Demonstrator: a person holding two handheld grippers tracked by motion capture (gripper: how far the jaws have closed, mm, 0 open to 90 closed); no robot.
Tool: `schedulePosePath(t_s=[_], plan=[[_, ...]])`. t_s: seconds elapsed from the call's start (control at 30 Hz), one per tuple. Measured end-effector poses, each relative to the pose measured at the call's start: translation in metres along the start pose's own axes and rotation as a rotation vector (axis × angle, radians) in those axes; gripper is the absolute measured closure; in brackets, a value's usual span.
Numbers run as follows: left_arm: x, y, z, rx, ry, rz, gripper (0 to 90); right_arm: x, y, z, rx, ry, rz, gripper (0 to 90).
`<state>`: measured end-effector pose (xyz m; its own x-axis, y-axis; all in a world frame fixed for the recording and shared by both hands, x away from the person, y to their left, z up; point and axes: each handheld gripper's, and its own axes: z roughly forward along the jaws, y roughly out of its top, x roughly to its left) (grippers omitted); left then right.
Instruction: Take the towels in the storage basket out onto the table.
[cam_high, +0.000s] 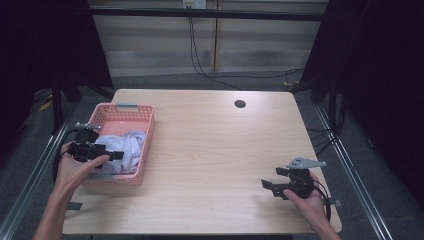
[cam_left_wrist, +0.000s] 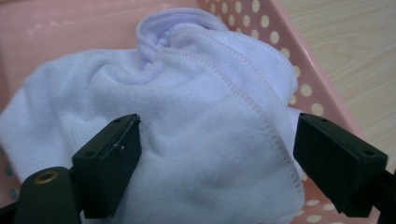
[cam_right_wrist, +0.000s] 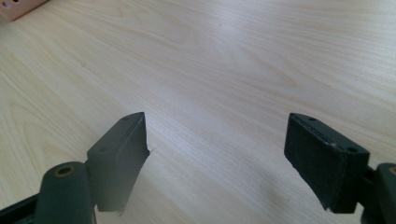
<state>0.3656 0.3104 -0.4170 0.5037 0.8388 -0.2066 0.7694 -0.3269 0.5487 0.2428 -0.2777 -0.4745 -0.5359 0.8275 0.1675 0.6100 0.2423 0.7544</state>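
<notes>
A pink perforated basket (cam_high: 150, 125) stands at the table's left side, and a crumpled white towel (cam_high: 131, 145) lies inside it. My left gripper (cam_high: 117, 155) reaches into the basket from the left, just over the towel. In the left gripper view its jaws stand wide apart around the left gripper (cam_left_wrist: 217, 158), with the towel (cam_left_wrist: 201, 93) bulging between and behind them and the basket wall (cam_left_wrist: 299, 65) to the right. My right gripper (cam_high: 272, 178) hovers low over the bare table near the front right corner, open, with nothing between its jaws (cam_right_wrist: 217, 154).
The light wooden table (cam_high: 215, 145) has a round cable hole (cam_high: 240, 104) near its far edge. A corner of the basket (cam_right_wrist: 18, 7) shows at the far left of the right gripper view. Cables run across the floor behind the table; metal rails flank both sides.
</notes>
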Motion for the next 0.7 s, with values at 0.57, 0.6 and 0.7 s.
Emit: schedulePosePath(t_s=[0.57,0.6,0.7], plan=[[0.007,0.013,0.031,0.252,0.09,0.076,15.7,-0.005,0.0,0.002,0.015,0.009,0.031,22.3],[0.005,0.013,0.035,0.256,0.091,0.07,14.9,-0.005,-0.001,0.002,0.017,0.006,0.029,22.3],[0.003,0.017,0.045,0.308,0.092,0.074,10.1,-0.004,-0.001,0.003,0.021,0.012,0.026,22.3]])
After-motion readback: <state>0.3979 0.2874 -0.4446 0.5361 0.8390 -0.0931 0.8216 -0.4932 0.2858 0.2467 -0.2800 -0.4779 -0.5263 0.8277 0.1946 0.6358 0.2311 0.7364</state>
